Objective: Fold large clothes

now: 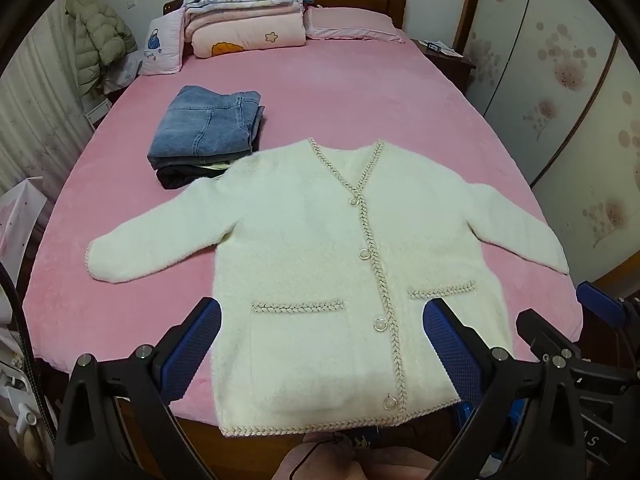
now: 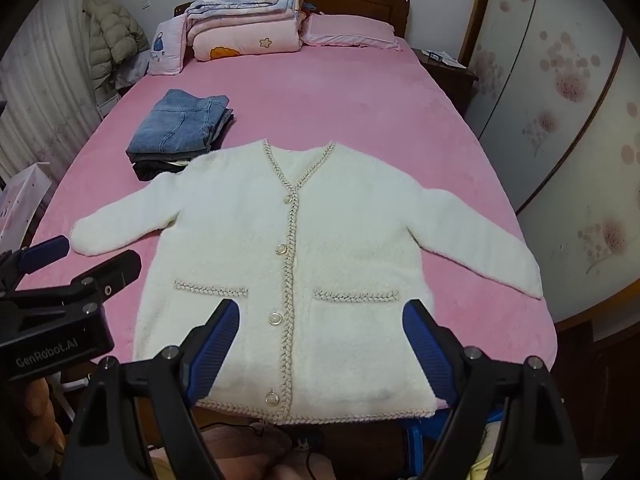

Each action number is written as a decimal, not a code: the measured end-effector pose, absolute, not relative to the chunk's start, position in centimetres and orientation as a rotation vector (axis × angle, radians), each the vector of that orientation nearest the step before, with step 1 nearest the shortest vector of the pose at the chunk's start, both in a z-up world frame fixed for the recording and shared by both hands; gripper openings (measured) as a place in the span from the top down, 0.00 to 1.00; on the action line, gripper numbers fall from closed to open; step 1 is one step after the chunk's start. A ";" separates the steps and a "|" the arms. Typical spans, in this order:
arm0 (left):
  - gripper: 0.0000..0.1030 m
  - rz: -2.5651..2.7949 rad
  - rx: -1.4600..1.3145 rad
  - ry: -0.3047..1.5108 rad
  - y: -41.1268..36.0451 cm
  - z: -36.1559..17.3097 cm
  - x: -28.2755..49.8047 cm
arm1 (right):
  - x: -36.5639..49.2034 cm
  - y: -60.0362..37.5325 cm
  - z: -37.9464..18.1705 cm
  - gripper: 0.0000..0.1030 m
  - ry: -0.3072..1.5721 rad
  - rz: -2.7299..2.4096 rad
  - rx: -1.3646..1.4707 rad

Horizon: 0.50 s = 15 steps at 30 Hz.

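A white fuzzy cardigan [image 1: 304, 248] [image 2: 248, 248] with braided trim, pearl buttons and two pockets lies flat and buttoned on the pink bed [image 1: 360, 104] [image 2: 340, 100], sleeves spread out, hem at the near edge. My left gripper [image 1: 320, 344] hovers open above the hem, blue pads wide apart, nothing between them. My right gripper [image 2: 320, 344] is likewise open over the lower front. Each gripper shows at the edge of the other's view: the right gripper [image 1: 568, 320] and the left gripper [image 2: 80, 264].
A stack of folded jeans [image 1: 208, 128] [image 2: 180, 128] lies beyond the left shoulder. Folded quilts [image 1: 244, 12] and pillows [image 1: 352, 26] sit at the headboard. A coat [image 1: 100, 36] hangs at left; a wardrobe [image 1: 560, 80] stands at right.
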<state>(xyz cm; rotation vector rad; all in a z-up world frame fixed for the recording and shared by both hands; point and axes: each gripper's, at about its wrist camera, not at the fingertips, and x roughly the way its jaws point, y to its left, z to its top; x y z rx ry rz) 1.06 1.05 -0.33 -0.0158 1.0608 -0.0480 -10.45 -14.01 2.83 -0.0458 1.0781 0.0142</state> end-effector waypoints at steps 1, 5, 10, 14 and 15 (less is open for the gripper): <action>0.02 -0.047 -0.014 1.059 1.1 -0.3 1.1 | -10.4 -14.0 3.0 0.18 1.075 0.010 -0.042; 0.02 -0.065 -0.002 1.048 1.2 -0.2 0.9 | -10.6 -14.0 3.5 0.18 1.060 -0.009 -0.028; 0.02 -0.088 0.026 1.046 0.9 -0.2 0.9 | -10.3 -14.2 3.6 0.18 1.063 -0.024 -0.001; 0.02 -0.099 0.033 1.049 0.9 -0.2 1.1 | -10.1 -14.3 3.6 0.18 1.061 -0.031 0.015; 0.02 -0.100 0.031 1.049 1.0 -0.2 1.1 | -10.1 -14.2 3.7 0.18 1.060 -0.031 0.017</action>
